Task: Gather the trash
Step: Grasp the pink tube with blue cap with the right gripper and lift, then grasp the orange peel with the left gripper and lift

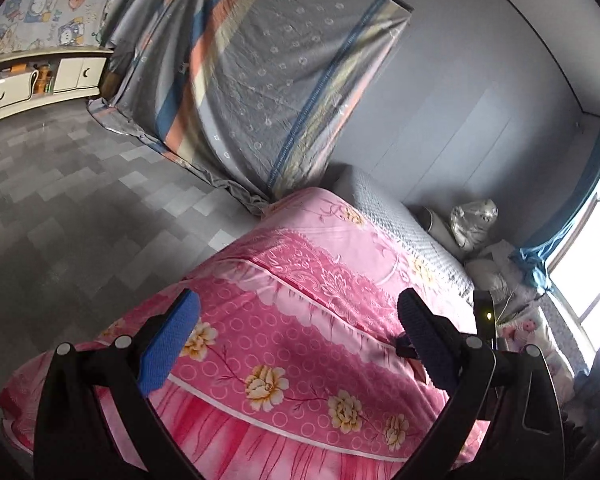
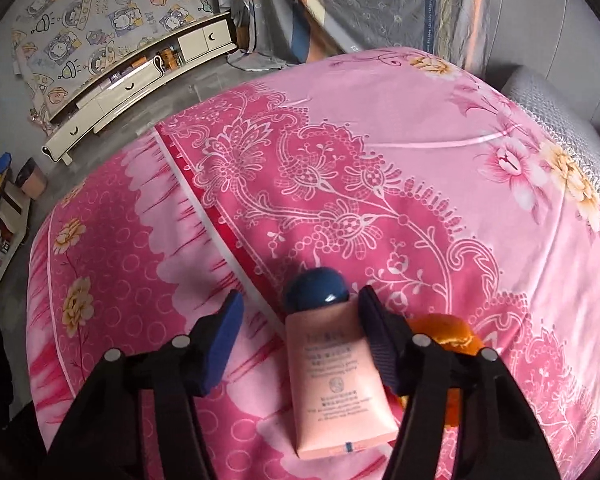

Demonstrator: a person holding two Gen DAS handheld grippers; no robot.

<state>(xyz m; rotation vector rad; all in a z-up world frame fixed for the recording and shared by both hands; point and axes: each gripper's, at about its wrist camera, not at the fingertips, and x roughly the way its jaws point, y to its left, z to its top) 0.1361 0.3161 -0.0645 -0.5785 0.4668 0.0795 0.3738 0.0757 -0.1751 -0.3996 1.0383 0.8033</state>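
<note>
On the pink floral bedspread (image 2: 380, 168) a pink cosmetic tube (image 2: 332, 376) with a dark blue cap lies between the wide-spread fingers of the right gripper (image 2: 300, 320), close against the right-hand pad, not yet clamped. An orange peel (image 2: 446, 332) sits just beside it, partly hidden behind that finger. The left gripper (image 1: 300, 328) hangs open and empty above the bed. By my reading nothing is collected yet: both pieces remain, and a small pink bin (image 2: 32, 184) stands on the floor, well apart.
</note>
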